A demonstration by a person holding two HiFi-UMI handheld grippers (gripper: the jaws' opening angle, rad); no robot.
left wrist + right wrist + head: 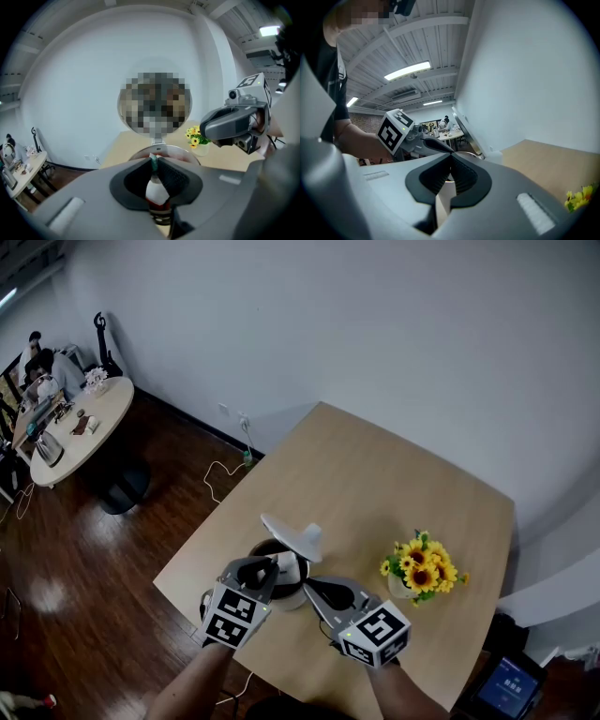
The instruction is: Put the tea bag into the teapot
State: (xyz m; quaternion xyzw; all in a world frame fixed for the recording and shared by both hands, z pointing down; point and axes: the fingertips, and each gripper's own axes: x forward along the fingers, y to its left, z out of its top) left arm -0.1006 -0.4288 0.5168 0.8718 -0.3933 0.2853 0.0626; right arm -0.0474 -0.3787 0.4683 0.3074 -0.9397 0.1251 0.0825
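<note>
gripping the tea bag [157, 191] by its green tag with the left tongs [153, 161], tips squeezed tight on it. dangling white just below those tips, right over the open teapot [179, 150], with the lid [298, 536] tipped up beyond. nothing in the right tongs [451, 157], pressed fully closed, just right of the teapot. flowers [422, 568] farther right on the table [356, 474].
</note>
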